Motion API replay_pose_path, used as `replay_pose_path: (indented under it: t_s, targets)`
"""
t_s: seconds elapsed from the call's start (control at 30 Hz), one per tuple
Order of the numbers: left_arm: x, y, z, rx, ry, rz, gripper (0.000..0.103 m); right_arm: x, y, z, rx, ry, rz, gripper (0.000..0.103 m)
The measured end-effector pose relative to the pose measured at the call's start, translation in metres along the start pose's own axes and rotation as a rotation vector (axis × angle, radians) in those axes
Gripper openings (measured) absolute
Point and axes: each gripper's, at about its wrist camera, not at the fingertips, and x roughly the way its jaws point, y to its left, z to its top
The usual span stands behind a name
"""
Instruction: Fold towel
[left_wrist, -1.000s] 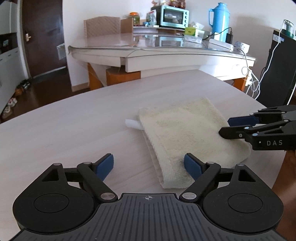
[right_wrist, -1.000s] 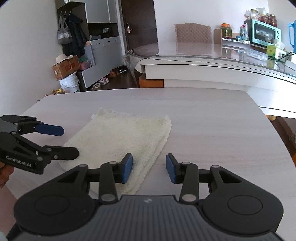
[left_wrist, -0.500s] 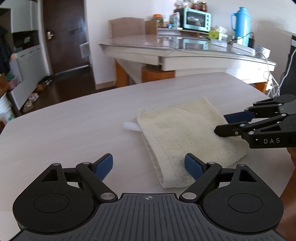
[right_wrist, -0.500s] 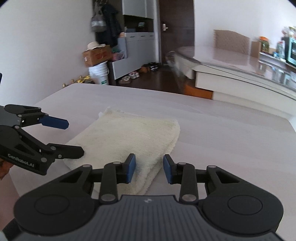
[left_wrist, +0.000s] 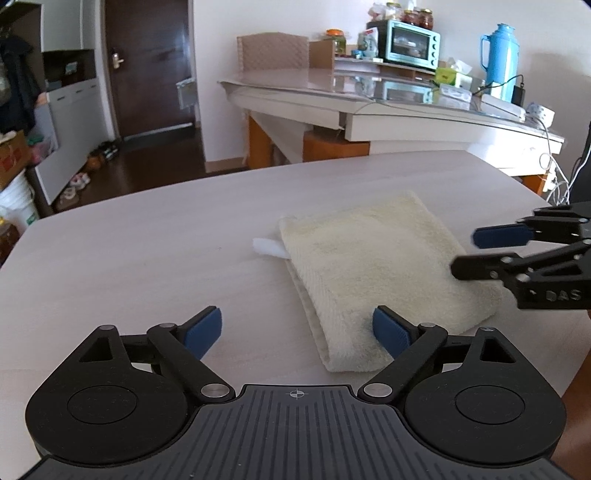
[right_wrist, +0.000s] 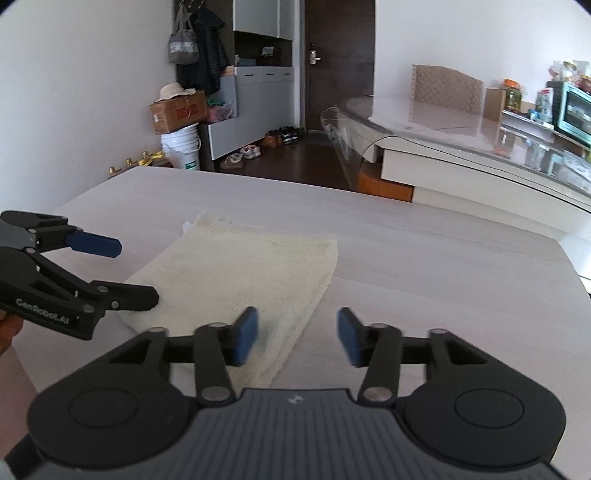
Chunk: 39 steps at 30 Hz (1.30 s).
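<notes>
A cream towel (left_wrist: 380, 273), folded into a thick rectangle, lies flat on the pale wooden table (left_wrist: 147, 266). A white tag (left_wrist: 266, 248) sticks out at its far left corner. My left gripper (left_wrist: 295, 326) stands wide open at the towel's near short end, its right pad over the edge, gripping nothing. My right gripper (right_wrist: 297, 334) is at the opposite end (right_wrist: 240, 280) with its jaws opening; its left pad hovers over the towel's corner and no pad presses on the cloth. Each gripper shows in the other's view: the right one (left_wrist: 467, 251), the left one (right_wrist: 136, 271).
Behind stands a glass-topped table (left_wrist: 369, 110) with a toaster oven (left_wrist: 412, 46), a blue thermos (left_wrist: 500, 55), a tissue box and cables. A chair (left_wrist: 273, 51) is behind it. A bucket (right_wrist: 183, 146), a box and shoes sit on the dark floor.
The right gripper's jaws have spread much wider. Both grippers have shifted and turned a little, so the room has slid sideways in both views. The towel lies as before.
</notes>
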Motion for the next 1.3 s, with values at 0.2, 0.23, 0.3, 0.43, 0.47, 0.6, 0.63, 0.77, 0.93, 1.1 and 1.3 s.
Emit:
replay_pose_path:
  t_s: [0.2,0.23,0.3,0.43,0.47,0.6,0.63,0.77,0.93,1.1,1.3]
  targets:
    - [-0.021,-0.002,-0.011,-0.025,-0.015,0.002,0.097,-0.033,0.002,-0.016,0.057,-0.018,-0.012,0.085]
    - [-0.025,-0.003,-0.013,-0.028,-0.019,0.004,0.098,-0.037,0.002,-0.018,0.064,-0.019,-0.014,0.085]
    - [-0.031,-0.004,-0.016,-0.034,-0.025,0.007,0.099,-0.045,0.003,-0.022,0.076,-0.022,-0.017,0.086]
    - [-0.049,-0.006,-0.024,-0.063,-0.055,0.005,0.103,-0.056,0.004,-0.026,0.103,-0.031,-0.028,0.092]
    - [-0.054,-0.006,-0.027,-0.069,-0.064,0.004,0.103,-0.06,0.005,-0.027,0.113,-0.037,-0.03,0.093]
    - [-0.071,-0.008,-0.032,-0.085,-0.094,0.016,0.103,-0.07,0.014,-0.031,0.102,-0.038,-0.055,0.098]
    - [-0.074,-0.009,-0.034,-0.086,-0.101,0.024,0.103,-0.072,0.018,-0.032,0.093,-0.034,-0.061,0.101]
    - [-0.088,-0.009,-0.041,-0.095,-0.122,0.042,0.103,-0.077,0.032,-0.036,0.08,-0.024,-0.079,0.102]
    - [-0.101,-0.008,-0.049,-0.098,-0.119,0.051,0.103,-0.083,0.048,-0.042,0.107,-0.021,-0.087,0.102]
    - [-0.112,-0.008,-0.059,-0.103,-0.097,0.037,0.103,-0.092,0.061,-0.05,0.147,-0.019,-0.101,0.102]
    - [-0.119,-0.011,-0.068,-0.104,-0.077,0.039,0.103,-0.103,0.063,-0.057,0.182,-0.027,-0.114,0.102]
